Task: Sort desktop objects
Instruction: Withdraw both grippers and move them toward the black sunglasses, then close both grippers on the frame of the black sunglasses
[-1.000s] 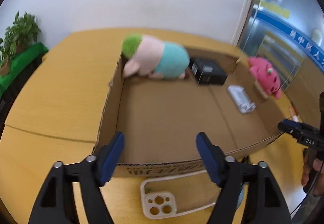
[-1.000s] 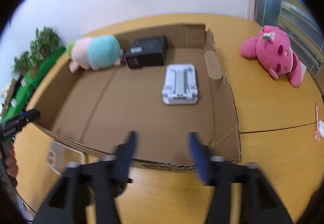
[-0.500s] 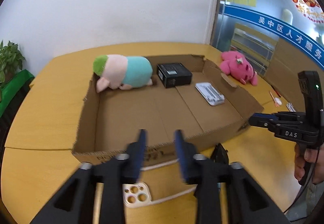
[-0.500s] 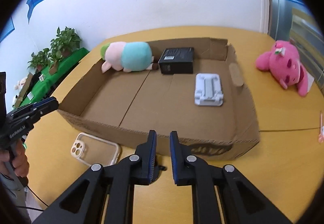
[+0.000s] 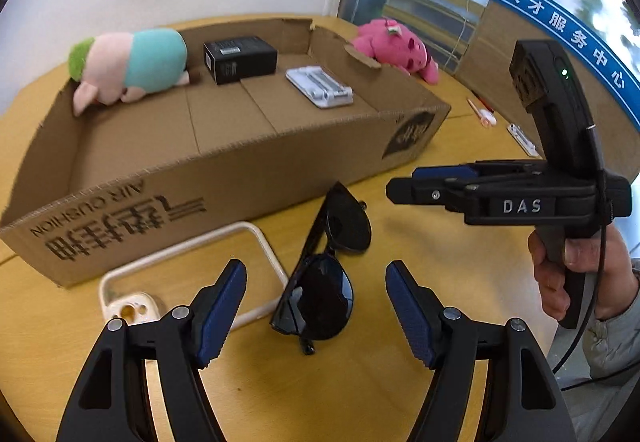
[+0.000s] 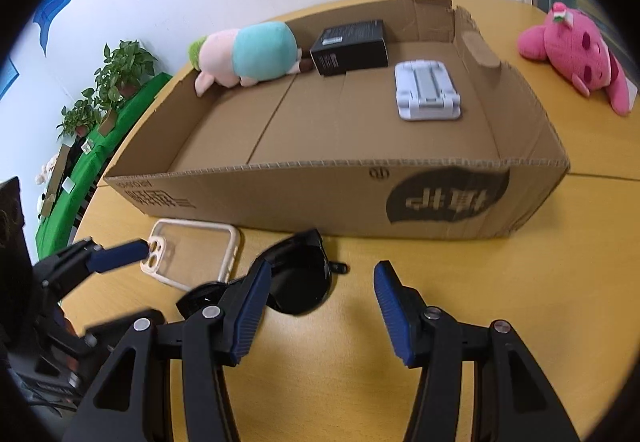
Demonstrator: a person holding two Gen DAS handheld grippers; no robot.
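2 grippers hover low over the yellow wooden table, just in front of a big cardboard box. The left gripper has its blue pads spread wide apart, and nothing is between them but air. Black sunglasses lie folded on the table just under and ahead of it. The right gripper is spread wide too and holds nothing; its left pad sits over the near end of the sunglasses. A clear phone case with a cream rim lies flat beside the sunglasses, close to the box's front wall. Inside the box, a pink and teal plush lies in the far left corner, a black box sits next to it by the far wall, and a white phone stand lies near the right wall. A pink plush toy lies on the table outside the box, past its right side.
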